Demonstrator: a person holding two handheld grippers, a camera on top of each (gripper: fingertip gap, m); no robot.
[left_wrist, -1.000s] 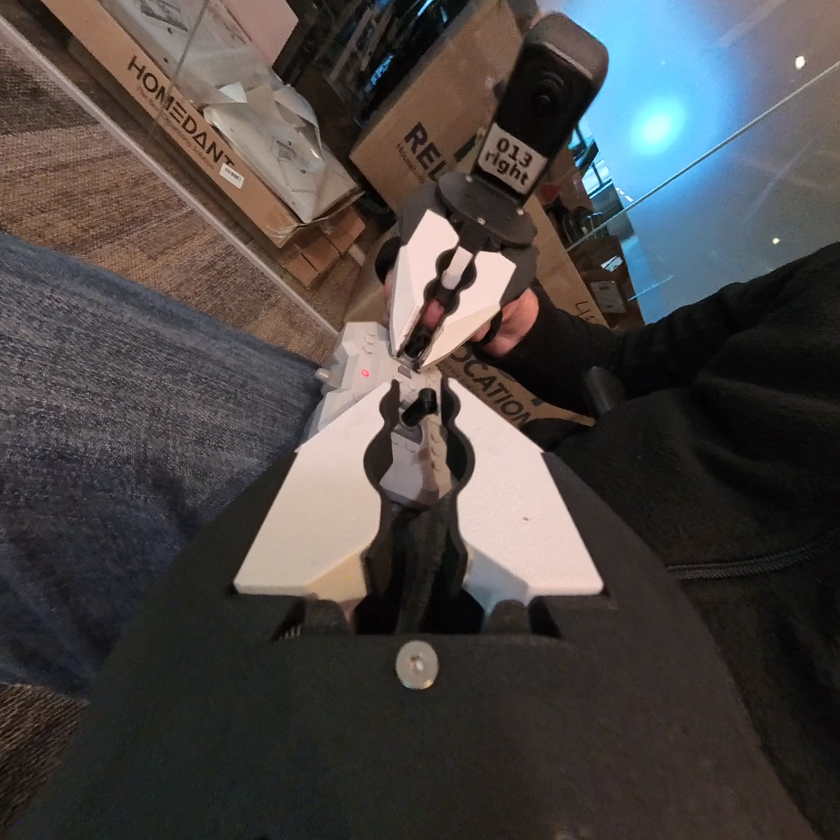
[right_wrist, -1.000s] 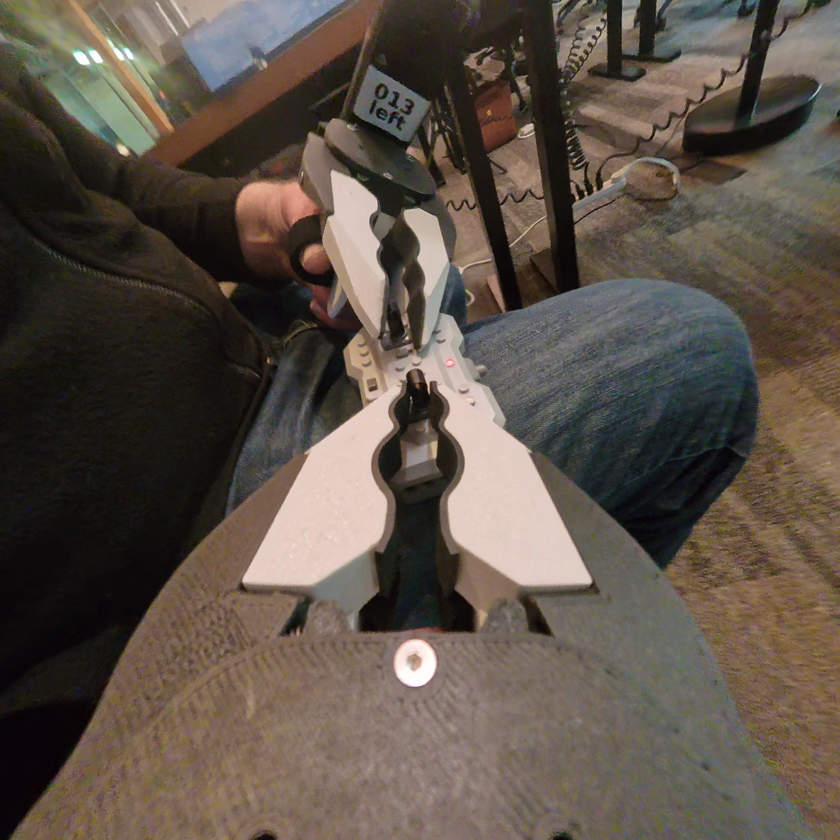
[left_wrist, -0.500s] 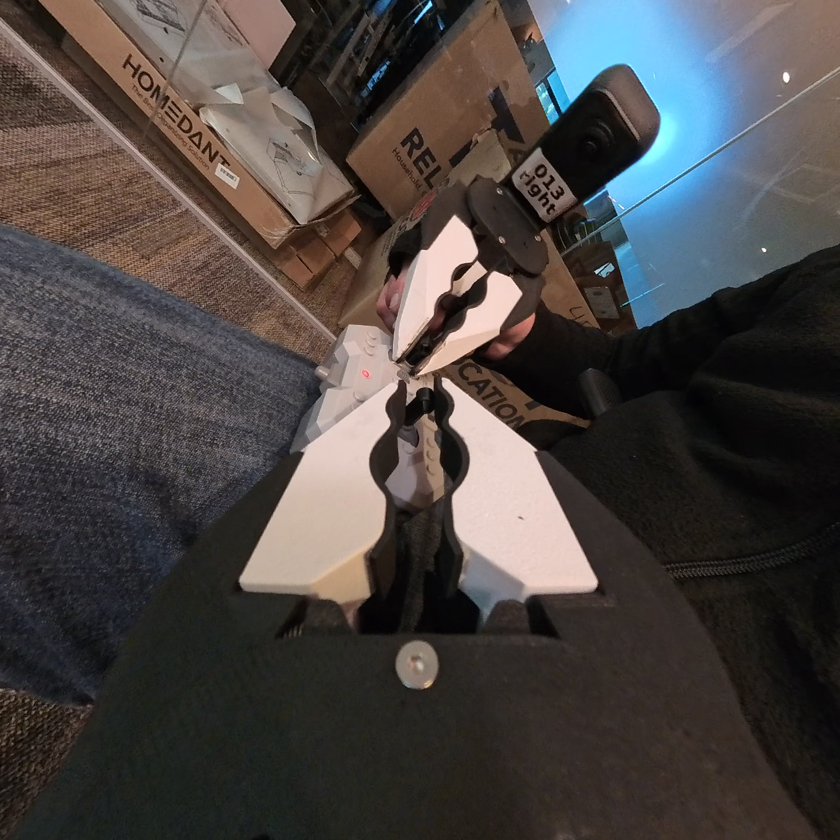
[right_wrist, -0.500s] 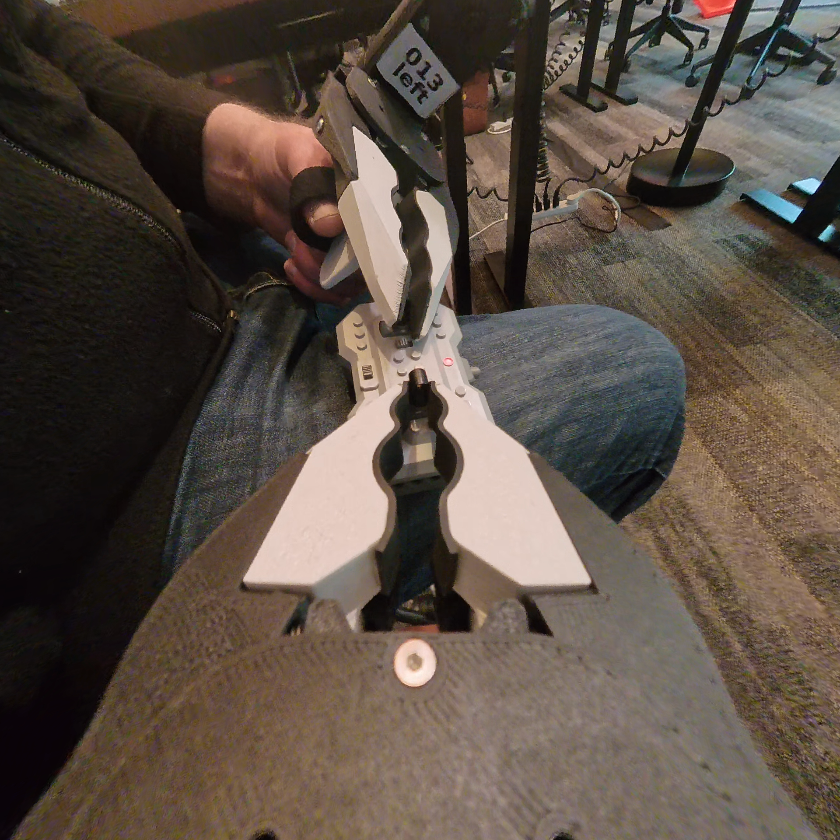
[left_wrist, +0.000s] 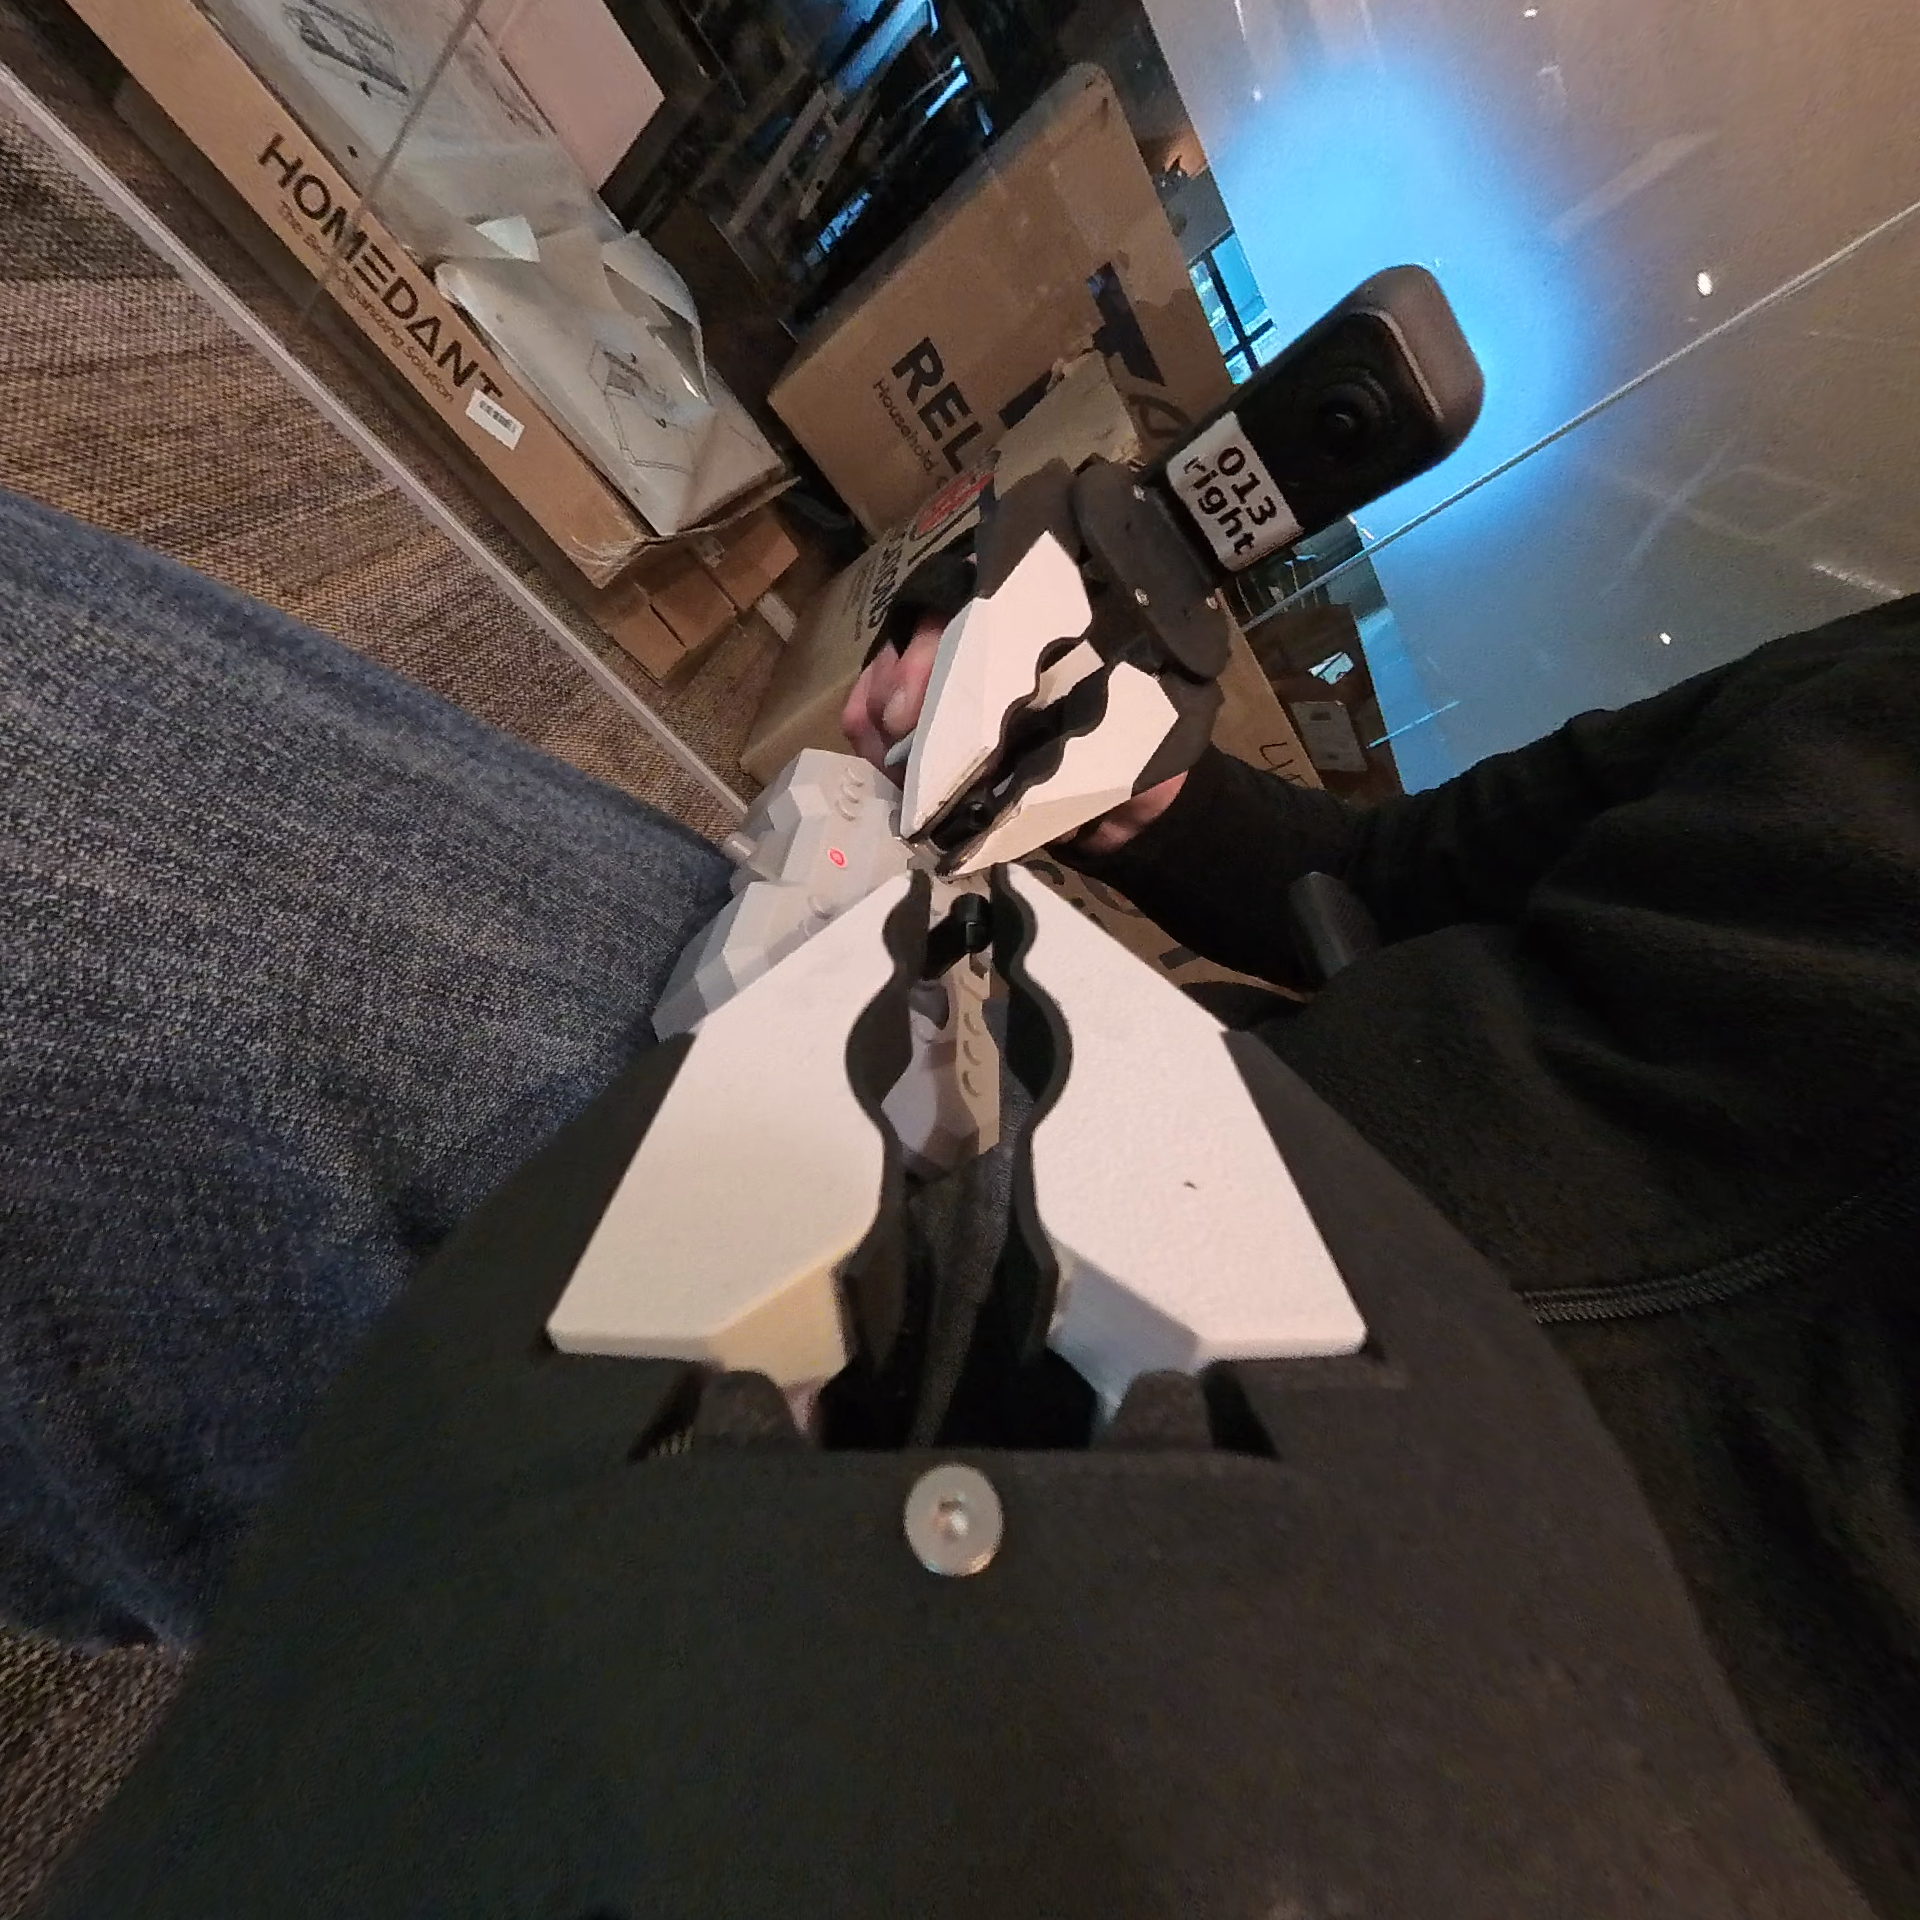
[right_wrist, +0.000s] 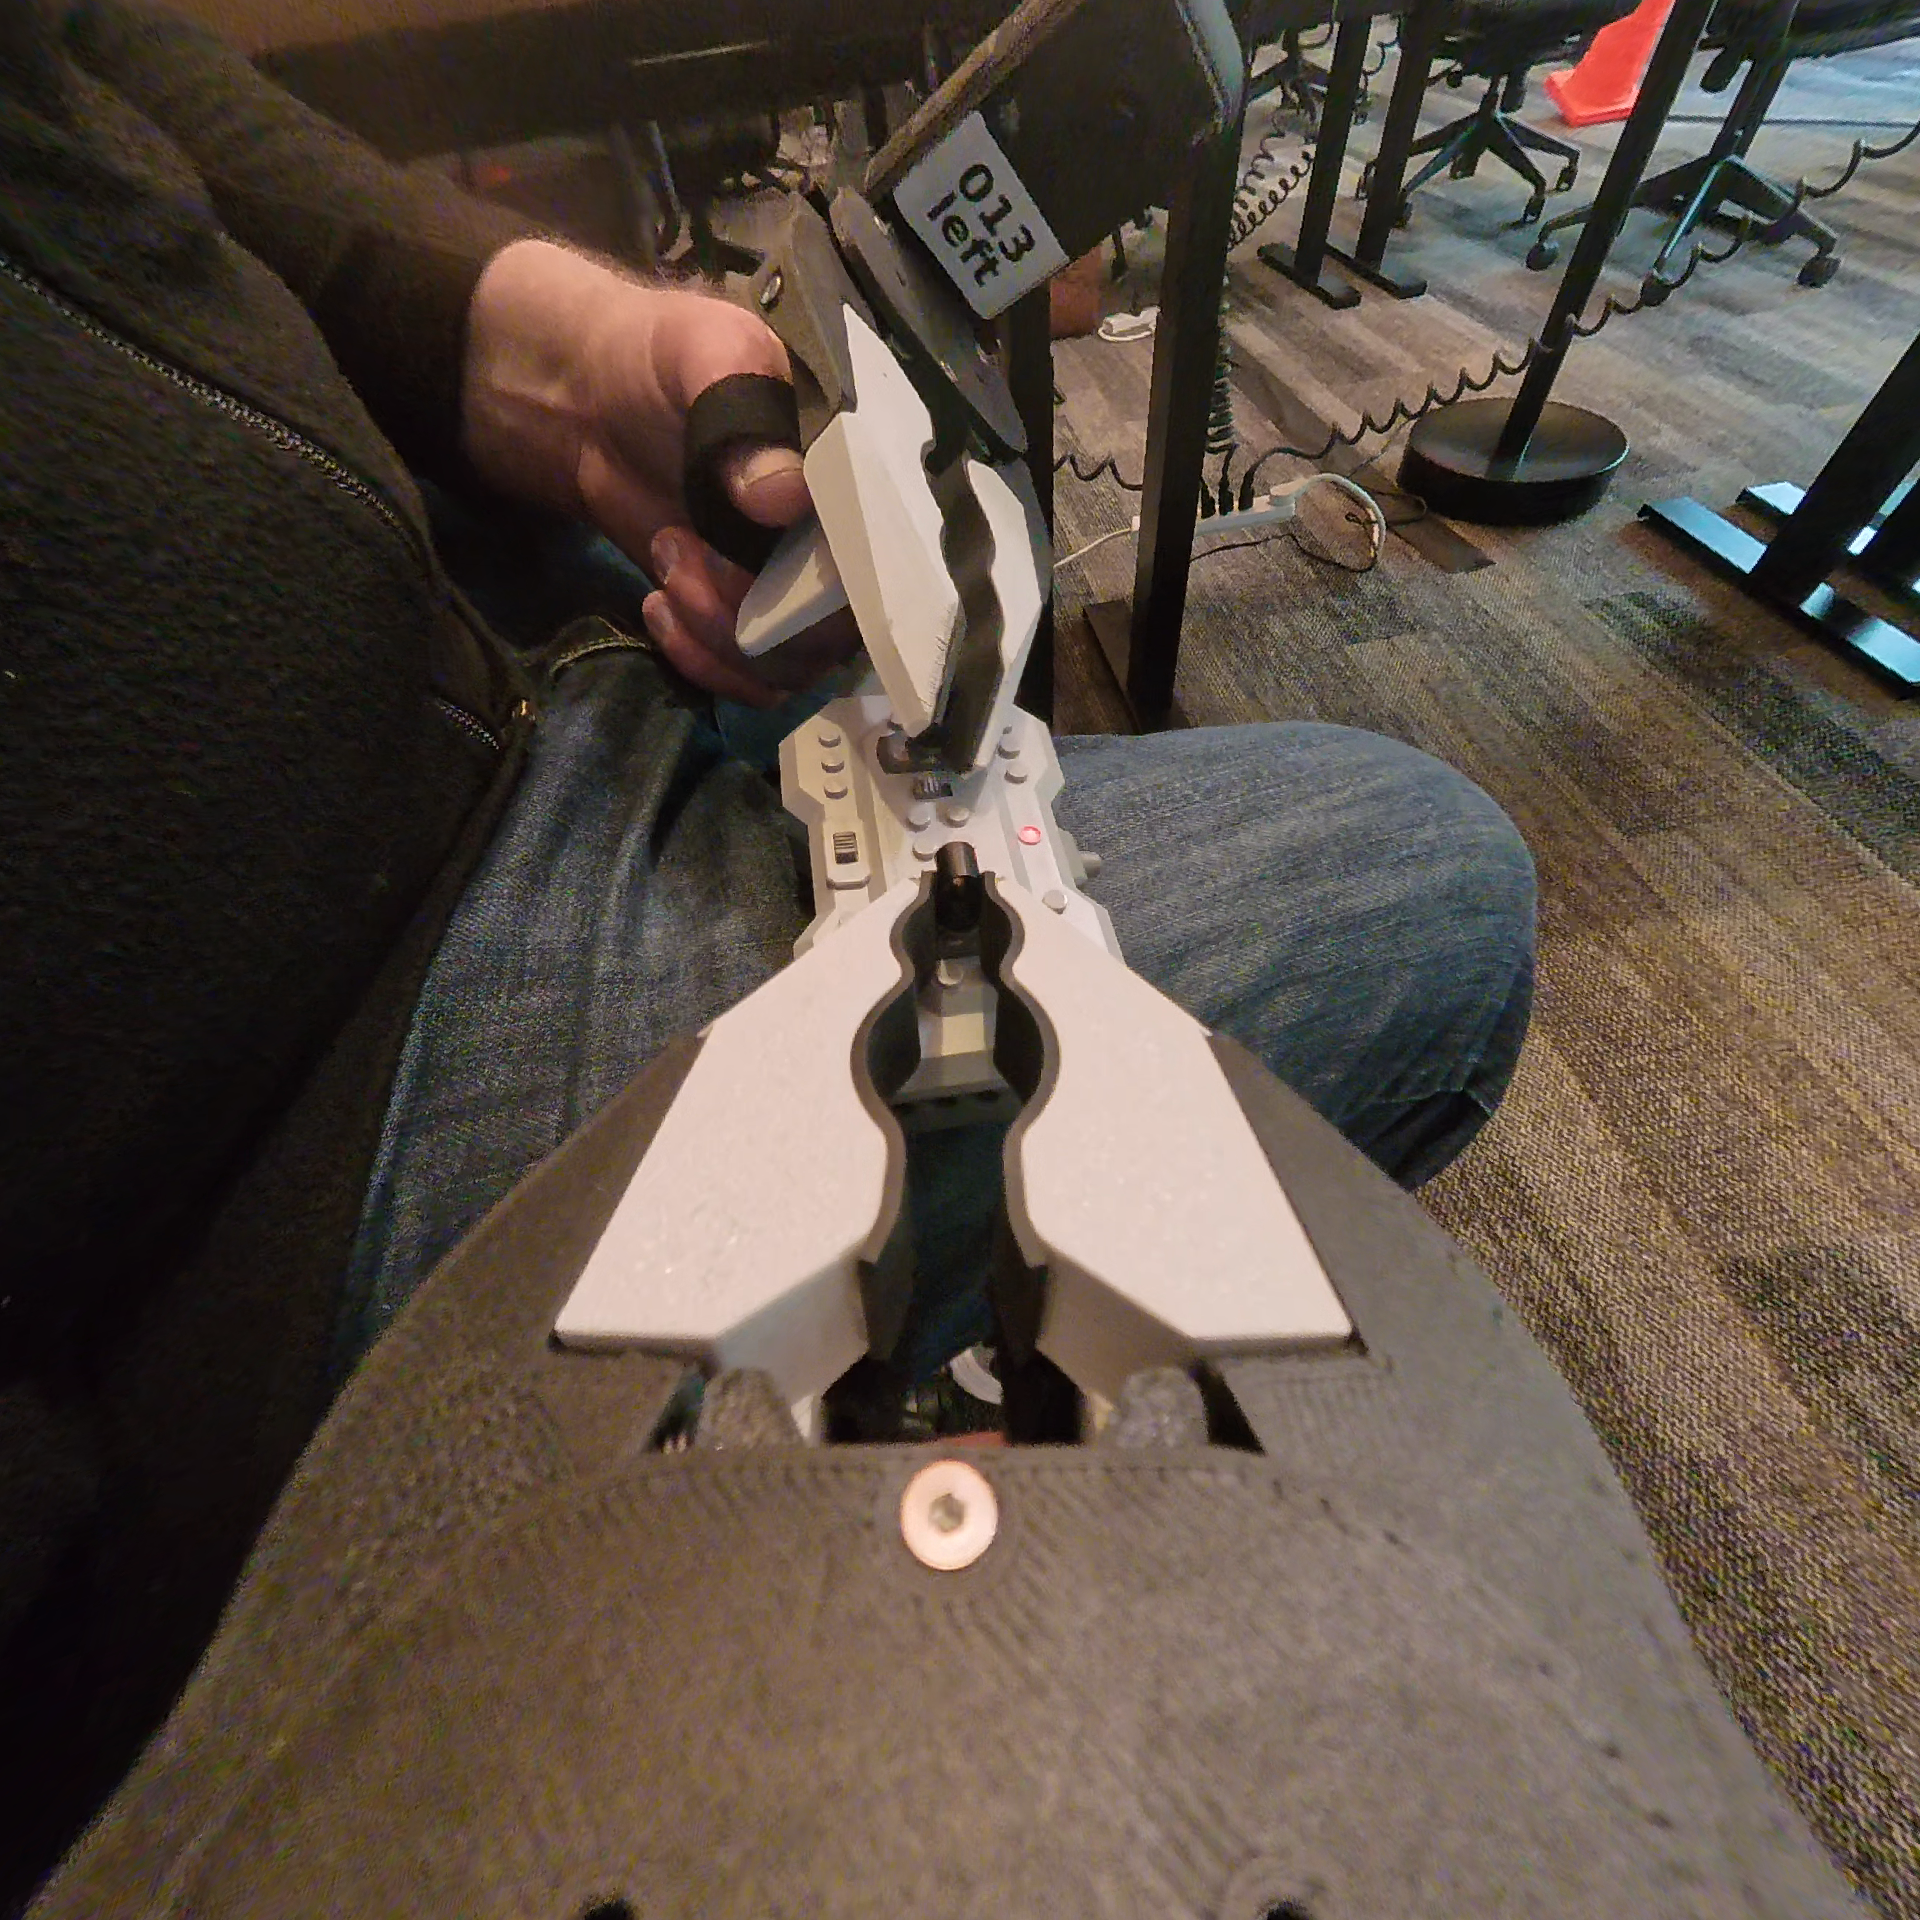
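While the grey controller (right_wrist: 836, 805) was rested on the lap (right_wrist: 1299, 935), the left gripper (left_wrist: 961, 894) was clamped on the left stick (left_wrist: 968, 927) and the right gripper (right_wrist: 956, 888) on the right stick (right_wrist: 956, 868), each stick pinched between the fingertips.

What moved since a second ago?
The right claw leaned over toward the person's body, and the left claw twisted so it shows more of its side. Both stayed shut on the grey brick model, which stayed on the lap.

Light: dim and warm indoors, with a cold blue glow behind the glass wall (left_wrist: 1558, 208).
Distortion: strong fisheye bending at the edges.
Focus: mostly sharp.
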